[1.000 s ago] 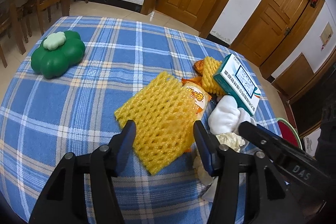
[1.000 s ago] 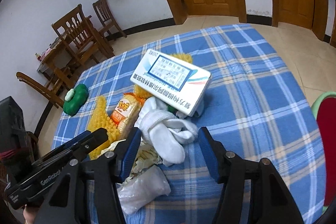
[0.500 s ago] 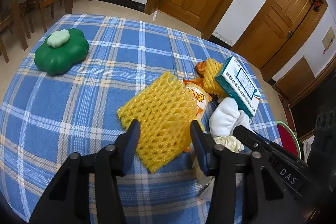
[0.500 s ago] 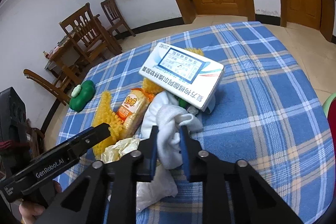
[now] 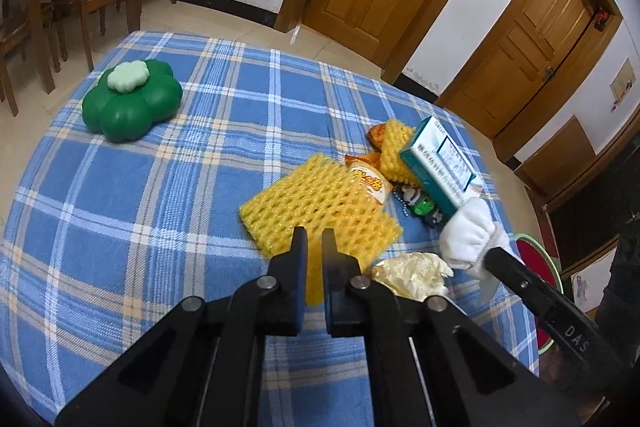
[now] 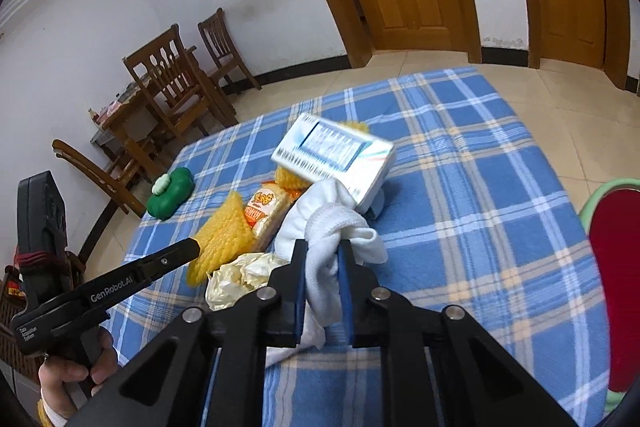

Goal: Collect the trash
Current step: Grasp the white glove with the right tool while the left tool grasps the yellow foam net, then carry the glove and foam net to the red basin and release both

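Nearby, green clover box (image 5: 132, 101), carton (image 6: 334, 155) atop white cloth (image 6: 332, 227), crumpled wrapper (image 5: 412, 273).

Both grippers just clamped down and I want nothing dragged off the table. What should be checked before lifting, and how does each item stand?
1. Left gripper shut on the yellow foam net: ok.
2. Right gripper shut on the white cloth: ok.
3. Cloth free of the box: not ok, the box leans on the cloth.
4. Net free of the snack wrapper: not ok, the wrapper overlaps its far edge.
5. Crumpled plastic clear of both grips: cannot tell.
6. Bin in reach: cannot tell, none is clearly in view.
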{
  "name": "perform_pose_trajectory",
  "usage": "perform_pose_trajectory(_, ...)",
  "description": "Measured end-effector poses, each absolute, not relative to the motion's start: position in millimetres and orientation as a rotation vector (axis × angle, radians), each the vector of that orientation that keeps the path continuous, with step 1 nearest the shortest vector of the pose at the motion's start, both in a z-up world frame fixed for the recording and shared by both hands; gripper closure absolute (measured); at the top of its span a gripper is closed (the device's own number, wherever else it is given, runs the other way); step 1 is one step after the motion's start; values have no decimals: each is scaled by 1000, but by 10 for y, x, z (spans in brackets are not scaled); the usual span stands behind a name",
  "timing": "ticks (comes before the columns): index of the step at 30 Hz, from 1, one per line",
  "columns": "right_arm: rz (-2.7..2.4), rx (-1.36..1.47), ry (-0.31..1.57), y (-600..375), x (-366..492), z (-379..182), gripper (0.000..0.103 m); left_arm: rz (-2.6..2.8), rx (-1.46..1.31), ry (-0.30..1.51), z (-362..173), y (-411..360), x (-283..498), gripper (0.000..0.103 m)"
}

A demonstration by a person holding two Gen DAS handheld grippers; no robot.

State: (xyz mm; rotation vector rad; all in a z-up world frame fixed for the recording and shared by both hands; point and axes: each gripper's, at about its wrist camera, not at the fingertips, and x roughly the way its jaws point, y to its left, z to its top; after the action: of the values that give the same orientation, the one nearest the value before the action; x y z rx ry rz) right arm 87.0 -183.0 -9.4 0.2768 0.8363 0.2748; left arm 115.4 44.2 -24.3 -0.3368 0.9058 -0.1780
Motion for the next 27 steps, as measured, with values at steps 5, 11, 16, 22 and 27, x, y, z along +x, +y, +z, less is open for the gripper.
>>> perform_pose_trajectory(5,254,292,794,-1965,733,17,87,-180,-312,880,-128,396,1062,98)
perform_pose_trajectory(11,229,318,761,-2109,593,108,87,-191,-288,856,-10,337,975,98)
perform_pose_trajectory(16,204,340,747,-2255,511,136,87,-191,-277,848,29,317,924,98)
perform_pose_trajectory(22,168,363,746,-2392,423,137,87,-174,-273,858,2,345,916,98)
perform_pose_trajectory(27,146,378,753,-2479,388,98,87,-146,-265,886,-94,432,952,88)
